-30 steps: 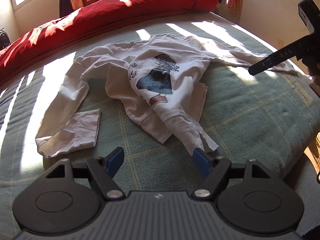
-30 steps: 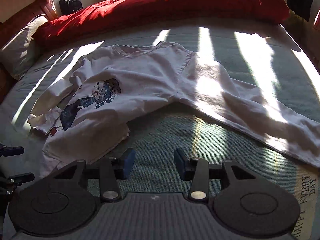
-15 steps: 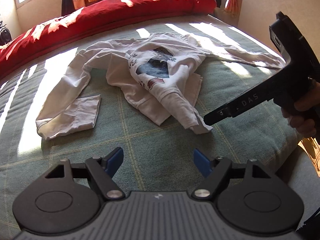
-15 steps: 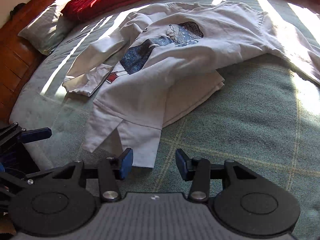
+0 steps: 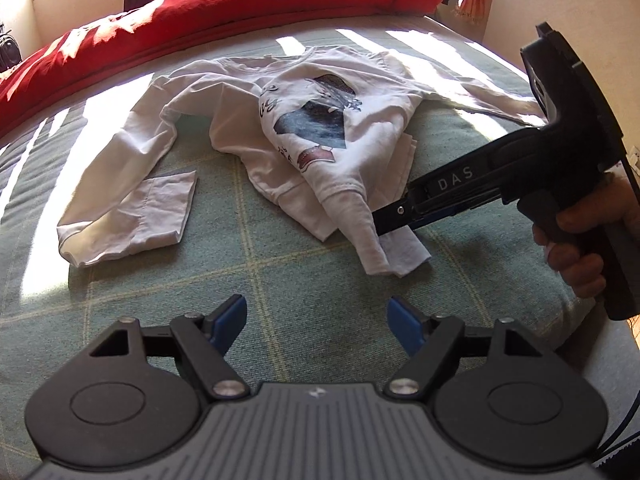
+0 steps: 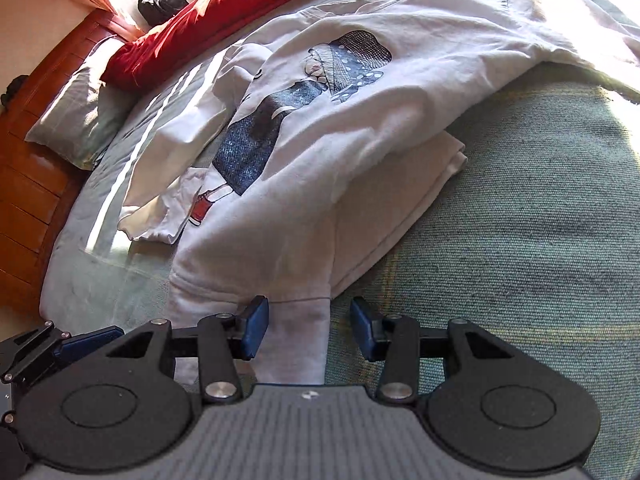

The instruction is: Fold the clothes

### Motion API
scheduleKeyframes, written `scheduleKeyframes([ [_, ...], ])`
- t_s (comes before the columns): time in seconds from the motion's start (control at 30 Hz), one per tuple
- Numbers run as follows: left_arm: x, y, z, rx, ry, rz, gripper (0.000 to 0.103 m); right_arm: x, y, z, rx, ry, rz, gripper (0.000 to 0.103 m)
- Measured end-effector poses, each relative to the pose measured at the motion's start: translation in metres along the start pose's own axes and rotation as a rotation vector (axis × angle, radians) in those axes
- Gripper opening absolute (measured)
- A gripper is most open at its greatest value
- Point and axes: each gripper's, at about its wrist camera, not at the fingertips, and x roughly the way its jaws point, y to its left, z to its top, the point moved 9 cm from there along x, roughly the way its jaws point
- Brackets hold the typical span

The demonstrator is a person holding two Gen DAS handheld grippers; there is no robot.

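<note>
Bed: I'm parked over a bed (image 5: 500, 264) with a green checked cover, and the only thing lying on it is the shirt plus a red duvet (image 5: 224, 20) bunched along the far side.
Shirt: white long-sleeve shirt (image 5: 360, 136) with a printed figure in blue and a red shoe; it sits mid-bed, crumpled, body twisted into a narrow tail toward me, one sleeve (image 5: 132, 188) folded back on itself on the left, the other stretched off to the right in the sun.
Left gripper: my left gripper (image 5: 316, 322) hangs over bare cover just short of the shirt, fingers wide, nothing in them.
Right gripper: right gripper (image 6: 306, 330) is down at the hem, fingers about half apart with the hem strip between them, pads not pressing on it as far as I can see.
Around: pillow (image 6: 76, 120) and wooden headboard (image 6: 36, 184) on the left, dark bag (image 6: 162, 0) by the wall, clothes hanging at the window.
In the way: nothing on the cloth except my own right tool and the hand (image 5: 588, 248) holding it.
</note>
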Motion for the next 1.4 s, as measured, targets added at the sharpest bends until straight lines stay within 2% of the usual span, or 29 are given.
scheduleKeyframes([
  [0.1,0.004,0.001,0.0,-0.002,0.006,-0.001,0.078,0.001,0.006,-0.005,0.021,0.021,0.038,0.046],
  [0.2,0.005,0.003,0.001,-0.012,0.007,0.001,0.078,-0.002,0.007,-0.011,0.003,0.039,0.043,0.015],
  [0.23,0.005,0.003,0.001,-0.016,0.007,0.002,0.078,-0.004,0.007,-0.012,-0.002,0.042,0.046,0.007],
  [0.27,0.004,0.003,0.001,-0.017,0.004,0.001,0.078,-0.009,0.007,-0.011,0.001,0.033,0.057,0.004],
  [0.37,0.002,0.003,0.001,-0.01,0.0,0.004,0.078,-0.027,0.006,-0.007,0.008,0.004,0.085,0.003],
  [0.43,0.001,0.002,0.0,-0.003,-0.002,0.008,0.078,-0.043,0.005,-0.003,-0.013,-0.02,0.075,0.003],
  [0.8,-0.006,-0.024,0.015,0.115,-0.074,0.004,0.078,-0.138,-0.028,0.037,-0.07,-0.176,-0.052,0.003],
  [1.07,0.002,-0.036,0.024,0.197,-0.104,0.022,0.078,-0.175,-0.058,0.048,-0.151,-0.202,-0.228,0.003],
  [1.4,0.01,-0.026,0.024,0.169,-0.095,0.025,0.078,-0.194,-0.11,0.062,-0.204,-0.213,-0.478,0.003],
])
